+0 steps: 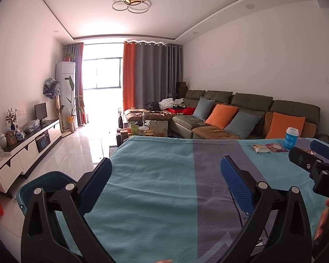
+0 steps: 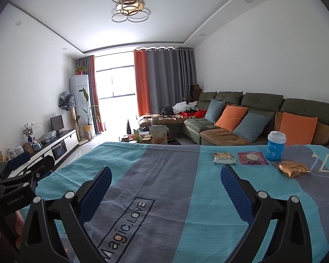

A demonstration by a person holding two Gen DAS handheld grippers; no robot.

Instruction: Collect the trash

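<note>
Teal-and-grey blanket (image 2: 164, 171) covers the table, printed "Magic.LOVE", with broad bare cloth ahead of both claws. Left gripper (image 1: 165, 182) and right gripper (image 2: 165, 186) hover spread wide, holding nothing. Trash sits together near the far right edge: a yellow packet (image 2: 224, 158), a red wrapper (image 2: 252, 158), a gold foil bag (image 2: 293, 169) and a blue lidded cup (image 2: 275, 146) with unreadable white print. At the table's left edge stands a blue bin (image 1: 44, 180).
</note>
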